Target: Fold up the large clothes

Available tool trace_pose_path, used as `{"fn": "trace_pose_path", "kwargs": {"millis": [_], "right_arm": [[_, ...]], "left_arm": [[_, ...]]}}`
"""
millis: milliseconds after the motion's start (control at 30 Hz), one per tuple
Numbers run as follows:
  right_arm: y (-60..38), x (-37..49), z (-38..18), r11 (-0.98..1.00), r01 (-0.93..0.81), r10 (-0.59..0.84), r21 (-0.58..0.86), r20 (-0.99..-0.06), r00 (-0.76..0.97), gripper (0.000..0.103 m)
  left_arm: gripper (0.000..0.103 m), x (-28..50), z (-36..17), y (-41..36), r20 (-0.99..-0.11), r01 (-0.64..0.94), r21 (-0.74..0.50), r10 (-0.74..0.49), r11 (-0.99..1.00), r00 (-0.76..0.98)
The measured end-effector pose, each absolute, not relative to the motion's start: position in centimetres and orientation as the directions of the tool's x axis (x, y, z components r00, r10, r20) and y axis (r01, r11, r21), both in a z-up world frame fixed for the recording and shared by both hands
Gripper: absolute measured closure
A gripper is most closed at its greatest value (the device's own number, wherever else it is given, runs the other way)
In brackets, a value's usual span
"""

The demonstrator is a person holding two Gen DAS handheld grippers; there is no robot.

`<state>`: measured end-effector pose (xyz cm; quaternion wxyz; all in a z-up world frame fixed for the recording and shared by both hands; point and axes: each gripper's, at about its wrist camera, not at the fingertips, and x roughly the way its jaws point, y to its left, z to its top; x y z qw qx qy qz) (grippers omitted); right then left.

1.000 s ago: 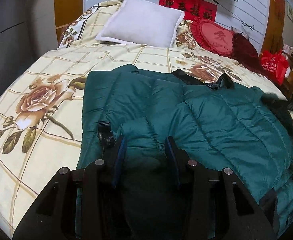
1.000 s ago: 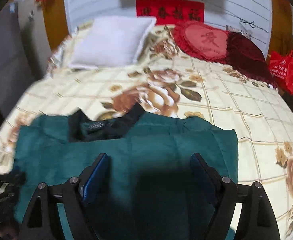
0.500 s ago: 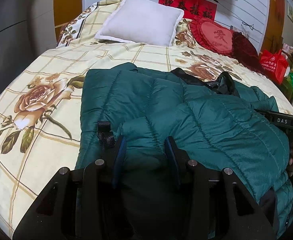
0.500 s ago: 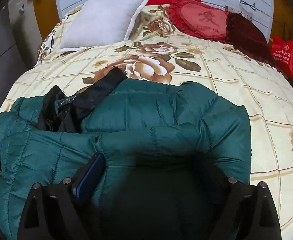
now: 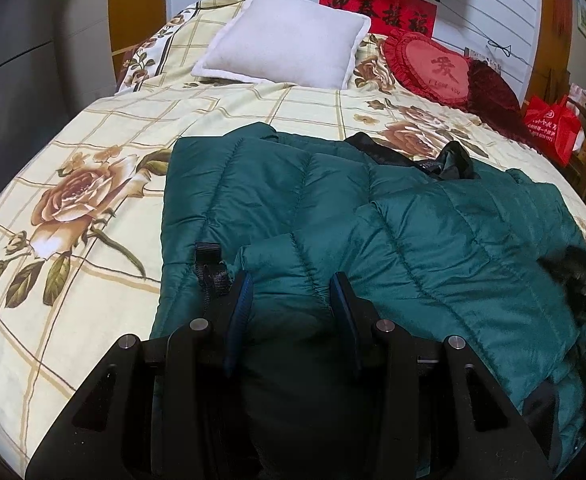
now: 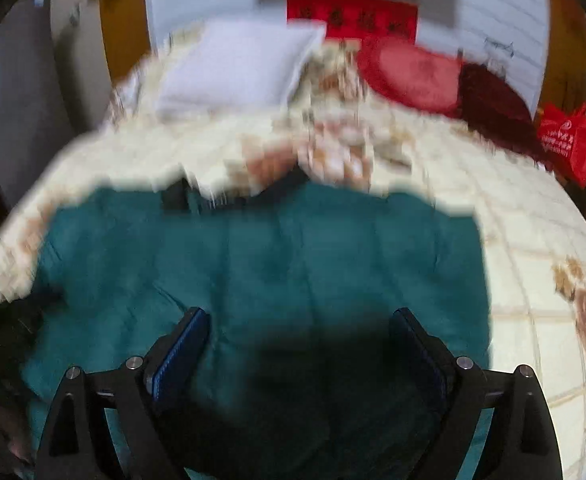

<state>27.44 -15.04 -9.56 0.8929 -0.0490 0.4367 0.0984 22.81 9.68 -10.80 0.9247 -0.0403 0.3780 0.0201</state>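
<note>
A dark green quilted jacket lies spread on the floral bedsheet, its black lining showing at the collar. My left gripper is shut on a bunched fold at the jacket's near edge, beside a black strap loop. The right wrist view is blurred by motion. There my right gripper hovers over the jacket with its jaws opening wide, and the pads press on nothing. A dark blurred shape at the right edge of the left wrist view looks like the right gripper.
A white pillow, a red heart cushion and a dark red cushion lie at the head of the bed. A red bag stands off the bed's right side. Grey cabinets line the left.
The right gripper spread its jaws and drew back from the bunched jacket, which now lies flatter. The left gripper kept its grip and place.
</note>
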Motion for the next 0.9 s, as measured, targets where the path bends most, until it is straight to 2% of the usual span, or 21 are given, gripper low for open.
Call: {"fn": "trace_pose_path", "kwargs": {"millis": [133,300,367,533,700,900], "right_arm": [[-16.2,27.4,-10.9,0.974,-0.212,0.198,0.085,-0.778,0.596,0.004],[-16.3,27.0,-9.2,0.969,-0.234,0.203,0.083,-0.807,0.554,0.005],[-17.1,25.4,-7.5,0.970,-0.230,0.202,0.079,-0.788,0.582,0.005],[-20.1,19.5,-2.9,0.974,-0.214,0.196,0.068,-0.724,0.661,0.005],[-22.2,13.5,-1.1,0.971,-0.232,0.193,0.050,-0.735,0.650,0.005],[-24.4,6.2,-3.0,0.962,-0.268,0.209,0.056,-0.781,0.588,0.005]], "left_arm": [[0.062,22.8,-10.8,9.6,-0.701,-0.068,-0.049,0.014,0.996,0.713],[0.063,22.5,-9.6,9.6,-0.716,-0.025,-0.015,0.007,1.000,0.698],[0.063,21.4,-7.9,10.3,-0.723,0.019,-0.015,-0.024,1.000,0.690],[0.063,17.4,-6.0,13.1,-0.736,0.035,0.025,-0.005,0.999,0.677],[0.063,11.8,-7.0,15.4,-0.773,-0.013,-0.020,-0.007,1.000,0.635],[0.063,4.7,-8.2,14.9,-0.781,0.023,-0.050,-0.054,0.998,0.622]]}}
